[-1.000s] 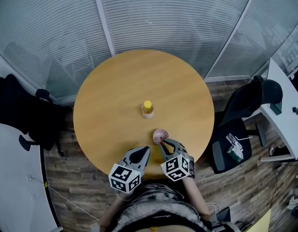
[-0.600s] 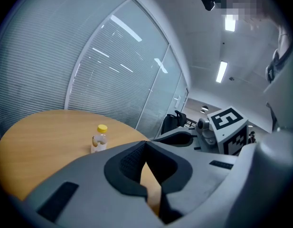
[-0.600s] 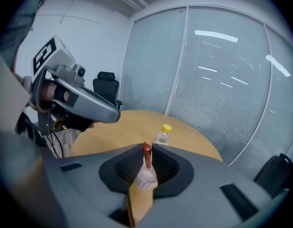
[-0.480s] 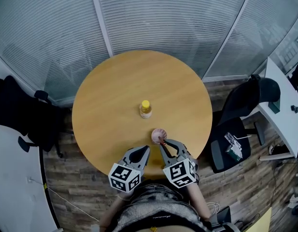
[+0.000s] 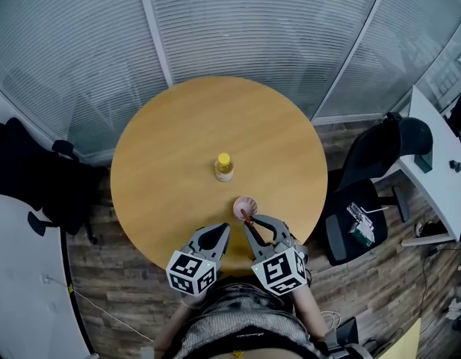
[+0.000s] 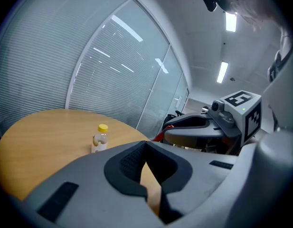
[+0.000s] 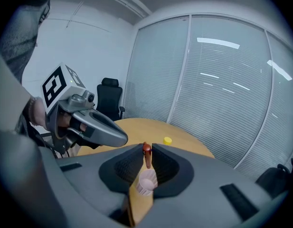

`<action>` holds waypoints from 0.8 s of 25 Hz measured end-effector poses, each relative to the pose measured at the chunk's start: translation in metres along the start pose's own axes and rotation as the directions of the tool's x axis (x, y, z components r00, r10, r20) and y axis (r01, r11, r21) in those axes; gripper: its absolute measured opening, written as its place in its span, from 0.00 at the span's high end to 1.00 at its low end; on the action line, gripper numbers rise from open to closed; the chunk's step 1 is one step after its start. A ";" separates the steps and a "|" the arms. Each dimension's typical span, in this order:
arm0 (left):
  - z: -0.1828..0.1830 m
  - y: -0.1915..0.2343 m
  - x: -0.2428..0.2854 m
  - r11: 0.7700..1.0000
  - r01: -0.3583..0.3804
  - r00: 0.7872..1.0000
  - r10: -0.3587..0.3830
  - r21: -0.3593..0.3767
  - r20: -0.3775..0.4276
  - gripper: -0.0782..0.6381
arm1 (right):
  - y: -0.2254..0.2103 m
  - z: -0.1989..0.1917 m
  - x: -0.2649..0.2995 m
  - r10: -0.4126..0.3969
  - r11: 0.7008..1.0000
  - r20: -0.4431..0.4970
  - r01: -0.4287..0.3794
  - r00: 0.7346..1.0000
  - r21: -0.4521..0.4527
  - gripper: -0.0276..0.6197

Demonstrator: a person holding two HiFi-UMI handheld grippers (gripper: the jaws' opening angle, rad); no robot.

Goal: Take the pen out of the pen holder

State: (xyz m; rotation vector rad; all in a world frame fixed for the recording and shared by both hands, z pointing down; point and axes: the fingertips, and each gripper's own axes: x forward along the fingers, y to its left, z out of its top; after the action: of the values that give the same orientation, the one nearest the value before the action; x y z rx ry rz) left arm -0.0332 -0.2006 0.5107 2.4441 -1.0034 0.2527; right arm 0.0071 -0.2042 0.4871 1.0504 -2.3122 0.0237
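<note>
Pen [image 7: 146, 158] is being kept upright in the pink pen holder [image 7: 146, 185], its red top being pinched between the jaws of the right gripper [image 7: 146, 147]. The holder is being carried by the round table [image 5: 178, 140], near the person's edge; a bottle [image 5: 225, 167] is standing mid-table. The left gripper [image 6: 146, 143] is being held alongside, jaws together, nothing between them.

1. Your left gripper [image 5: 223, 230] hovers with its jaws pressed together and empty, pointing toward 1 o'clock.
2. Your right gripper [image 5: 250, 221], at 3 o'clock of it, points toward 11 o'clock, jaws clamped on the pen [image 7: 146, 156].
</note>
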 end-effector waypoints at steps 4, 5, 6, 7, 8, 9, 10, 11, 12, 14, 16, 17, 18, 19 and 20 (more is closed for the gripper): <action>-0.001 0.000 0.000 1.000 0.002 1.000 -0.002 0.000 -0.005 0.88 | 0.000 0.000 0.000 0.002 1.000 -0.005 -0.002 1.000 -0.003 0.86; -0.001 0.000 0.000 1.000 0.003 1.000 -0.003 0.000 -0.007 0.88 | -0.001 0.000 0.000 0.000 1.000 -0.003 0.000 1.000 0.001 0.86; -0.001 -0.001 0.000 1.000 0.004 1.000 -0.004 0.000 -0.008 0.88 | -0.002 0.001 0.000 -0.001 1.000 0.000 0.001 1.000 0.004 0.86; -0.001 -0.001 0.000 1.000 0.004 1.000 -0.004 0.000 -0.008 0.88 | -0.002 0.001 0.000 -0.003 1.000 0.000 0.003 1.000 0.005 0.86; -0.001 -0.001 0.000 1.000 0.003 1.000 -0.003 0.002 -0.008 0.88 | -0.003 0.000 0.000 -0.005 1.000 -0.001 0.005 1.000 0.003 0.86; -0.001 -0.001 0.000 1.000 0.001 1.000 -0.001 0.006 -0.008 0.88 | -0.002 0.000 0.000 -0.008 1.000 -0.003 0.008 1.000 -0.003 0.86; -0.001 -0.001 -0.001 1.000 0.000 1.000 0.000 0.010 -0.008 0.88 | -0.002 0.000 0.000 -0.011 1.000 -0.005 0.011 1.000 -0.010 0.86; -0.002 -0.002 -0.001 1.000 0.000 1.000 0.000 0.013 -0.008 0.88 | -0.002 0.000 0.000 -0.013 1.000 -0.008 0.012 1.000 -0.017 0.86; -0.002 -0.002 -0.001 1.000 0.000 1.000 0.000 0.014 -0.009 0.88 | -0.002 0.000 0.000 -0.012 1.000 -0.010 0.012 1.000 -0.023 0.86; -0.003 -0.002 0.000 1.000 0.001 1.000 -0.001 0.013 -0.011 0.88 | -0.001 0.000 0.000 -0.008 1.000 -0.011 0.008 1.000 -0.029 0.86; -0.003 -0.002 0.000 1.000 0.002 1.000 -0.002 0.010 -0.010 0.88 | 0.000 0.002 0.000 -0.003 0.999 -0.011 0.003 1.000 -0.032 0.86; -0.002 -0.002 0.000 1.000 0.003 1.000 -0.003 0.009 -0.009 0.88 | 0.001 0.002 0.000 -0.001 0.999 -0.011 0.000 1.000 -0.032 0.86; -0.002 -0.002 0.000 1.000 0.003 1.000 -0.003 0.008 -0.009 0.88 | 0.002 0.003 0.001 0.001 0.999 -0.012 -0.002 1.000 -0.032 0.86; -0.002 -0.002 0.000 1.000 0.003 1.000 -0.003 0.008 -0.009 0.88 | 0.002 0.003 0.001 0.004 0.999 -0.012 -0.005 1.000 -0.032 0.86; -0.002 -0.002 0.001 1.000 0.003 1.000 -0.003 0.008 -0.009 0.88 | 0.002 0.003 0.002 0.007 0.999 -0.013 -0.008 1.000 -0.032 0.86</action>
State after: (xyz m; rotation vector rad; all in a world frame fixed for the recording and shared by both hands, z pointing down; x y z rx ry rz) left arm -0.0317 -0.1989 0.5119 2.4492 -0.9963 0.2661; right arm 0.0035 -0.2045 0.4863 1.0227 -2.2978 -0.0038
